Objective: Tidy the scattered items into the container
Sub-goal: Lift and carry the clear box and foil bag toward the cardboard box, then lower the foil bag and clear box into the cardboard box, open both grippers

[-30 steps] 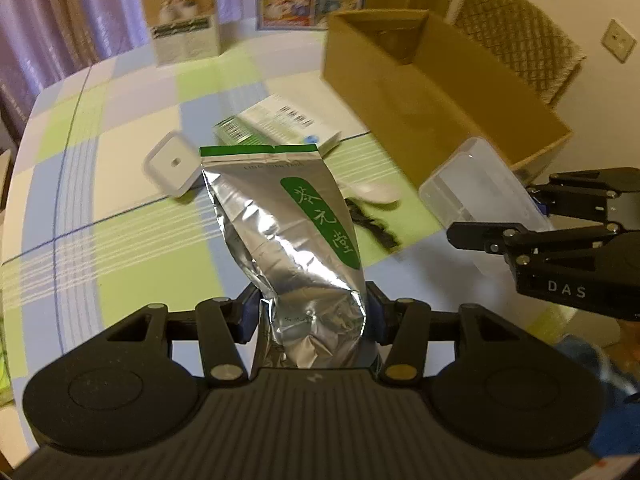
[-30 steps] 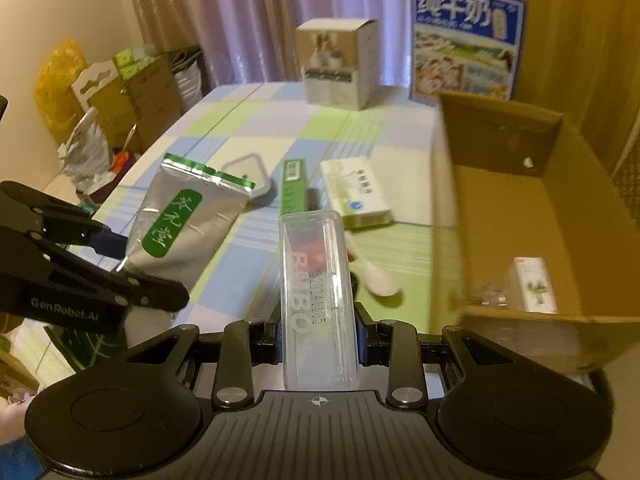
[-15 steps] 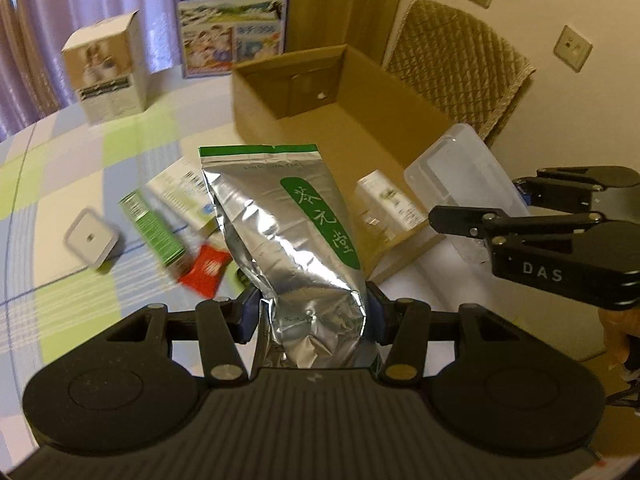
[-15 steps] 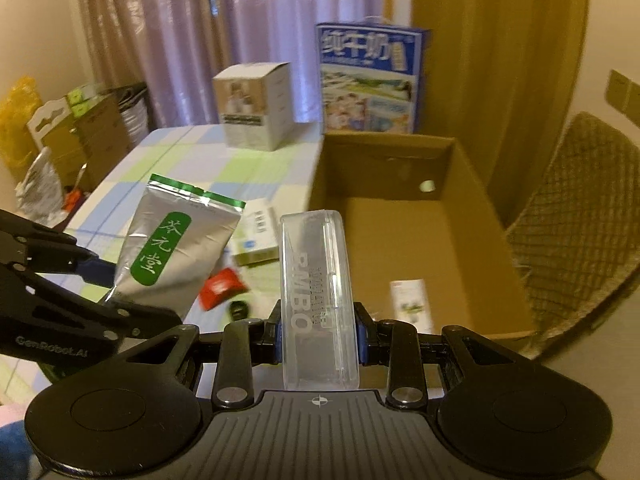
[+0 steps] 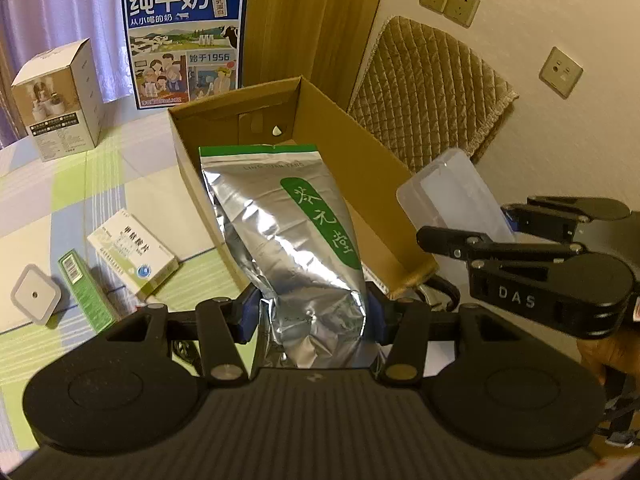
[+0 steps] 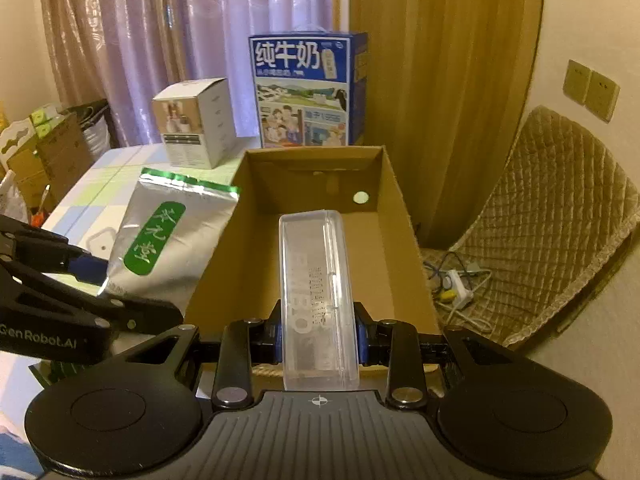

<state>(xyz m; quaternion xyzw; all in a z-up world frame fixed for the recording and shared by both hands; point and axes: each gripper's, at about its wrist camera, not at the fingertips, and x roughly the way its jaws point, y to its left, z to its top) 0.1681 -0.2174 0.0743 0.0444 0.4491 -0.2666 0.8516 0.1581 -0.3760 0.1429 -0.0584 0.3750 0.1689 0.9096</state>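
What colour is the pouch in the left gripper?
Silver foil pouch with green top band and label; clearest in the left wrist view.
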